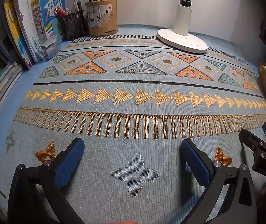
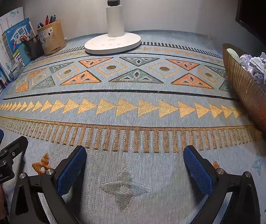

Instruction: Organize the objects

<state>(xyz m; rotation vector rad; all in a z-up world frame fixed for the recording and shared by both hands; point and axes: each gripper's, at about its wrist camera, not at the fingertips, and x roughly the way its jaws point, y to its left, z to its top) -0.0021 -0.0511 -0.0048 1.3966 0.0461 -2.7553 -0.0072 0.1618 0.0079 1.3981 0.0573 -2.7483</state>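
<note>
Basket (image 2: 248,100) at the right edge of the mat (image 2: 133,97), tilted, holding crumpled paper (image 2: 258,69) and other bits too dim to name. Nothing loose on the mat's middle. Most likely nothing left to pick from the open mat; loose candidates sit only at the far left, a crinkled wrapper (image 1: 48,47) beside the books (image 1: 26,28).

Left gripper (image 1: 133,156) spread wide, empty, low over the near mat. Right gripper (image 2: 134,160) likewise spread wide and empty, just beside the left one.

To do the step well: pick one target first, probably the wrapper; approach low with fingers spread either side, close gently since foil crushes and slips. Keep clear of the lamp (image 2: 114,43) base and the mesh cup (image 1: 73,25) in front of the pen pot (image 1: 102,17).

Readable: "GenRobot.AI" on the left gripper's body in the right view; digits like "045" on the right gripper's body, partly cut off. Chinese title on the blue book cover, perhaps "学霸". Pot label illegible.
</note>
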